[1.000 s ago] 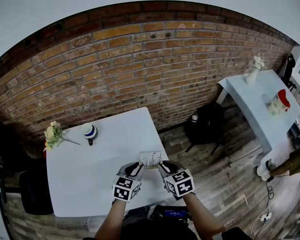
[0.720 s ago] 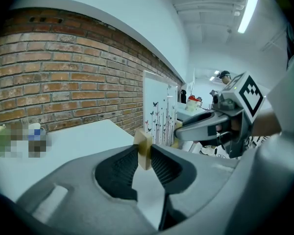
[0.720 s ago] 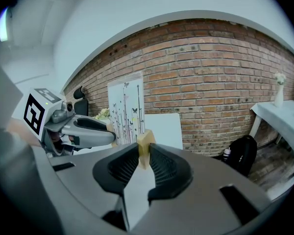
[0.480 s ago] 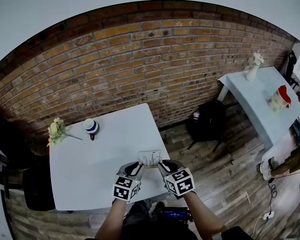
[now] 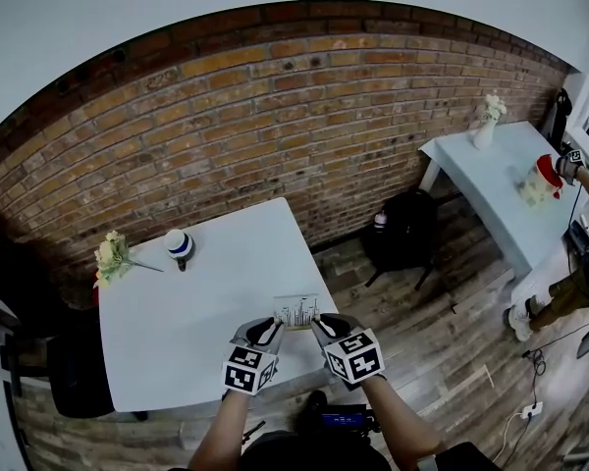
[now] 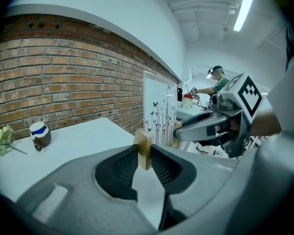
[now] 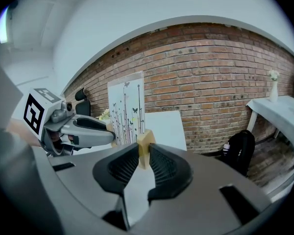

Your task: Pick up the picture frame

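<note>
The picture frame (image 5: 296,311) is a white panel printed with grasses and butterflies, with a pale wooden block at each lower end. It hangs upright between my two grippers over the near right part of the white table (image 5: 177,312). My left gripper (image 5: 272,326) is shut on the left wooden block (image 6: 144,146). The right gripper (image 5: 322,326) is shut on the right wooden block (image 7: 145,146). The left gripper view shows the panel (image 6: 159,111) edge-on. In the right gripper view the panel (image 7: 127,109) stands with the left gripper (image 7: 105,133) behind it.
A blue-and-white mug (image 5: 179,246) and a bunch of flowers (image 5: 111,256) lie at the table's far left. A black backpack (image 5: 402,234) sits on the floor by the brick wall. A second table (image 5: 510,194) at right holds a vase (image 5: 484,126); a person (image 5: 584,283) stands there.
Both grippers keep their hold on the frame. The table has slid slightly away in the head view, so the frame sits nearer its front edge. A person's hand has appeared at the right table.
</note>
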Motion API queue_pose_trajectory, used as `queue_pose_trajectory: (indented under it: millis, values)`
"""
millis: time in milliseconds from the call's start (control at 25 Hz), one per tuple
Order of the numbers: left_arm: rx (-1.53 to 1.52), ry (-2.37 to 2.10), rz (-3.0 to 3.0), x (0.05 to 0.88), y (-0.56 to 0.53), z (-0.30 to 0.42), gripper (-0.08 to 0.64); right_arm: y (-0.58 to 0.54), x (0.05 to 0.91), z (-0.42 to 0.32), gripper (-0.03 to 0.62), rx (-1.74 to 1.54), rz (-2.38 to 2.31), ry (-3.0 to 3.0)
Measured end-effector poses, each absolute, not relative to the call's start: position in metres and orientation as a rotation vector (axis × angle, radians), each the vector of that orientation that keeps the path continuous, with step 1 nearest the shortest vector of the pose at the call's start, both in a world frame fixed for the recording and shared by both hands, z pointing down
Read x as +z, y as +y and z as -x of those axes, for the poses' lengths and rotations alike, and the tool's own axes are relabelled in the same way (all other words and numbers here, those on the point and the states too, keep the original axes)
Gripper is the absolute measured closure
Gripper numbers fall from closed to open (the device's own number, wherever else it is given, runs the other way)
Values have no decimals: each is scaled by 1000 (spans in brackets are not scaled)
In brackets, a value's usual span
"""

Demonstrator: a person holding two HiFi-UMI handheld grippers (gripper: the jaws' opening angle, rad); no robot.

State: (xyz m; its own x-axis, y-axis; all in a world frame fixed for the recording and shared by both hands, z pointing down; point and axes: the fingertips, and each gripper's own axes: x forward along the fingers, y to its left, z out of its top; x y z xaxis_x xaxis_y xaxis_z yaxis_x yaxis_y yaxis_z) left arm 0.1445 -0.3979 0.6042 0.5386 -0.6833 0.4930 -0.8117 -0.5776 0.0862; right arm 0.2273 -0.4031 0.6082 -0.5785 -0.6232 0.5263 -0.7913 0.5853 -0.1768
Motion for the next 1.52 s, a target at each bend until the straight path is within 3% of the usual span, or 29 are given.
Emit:
queue_pose_trajectory:
  millis: [720, 1520]
  values:
    - [568, -1159, -2525, 605, -273, -101, 472, -274, 608, -185, 515, 566, -1219, -2358]
    - [554, -1109, -2510, 612, -173, -125, 472, -172, 611, -209, 517, 587, -1244, -2316]
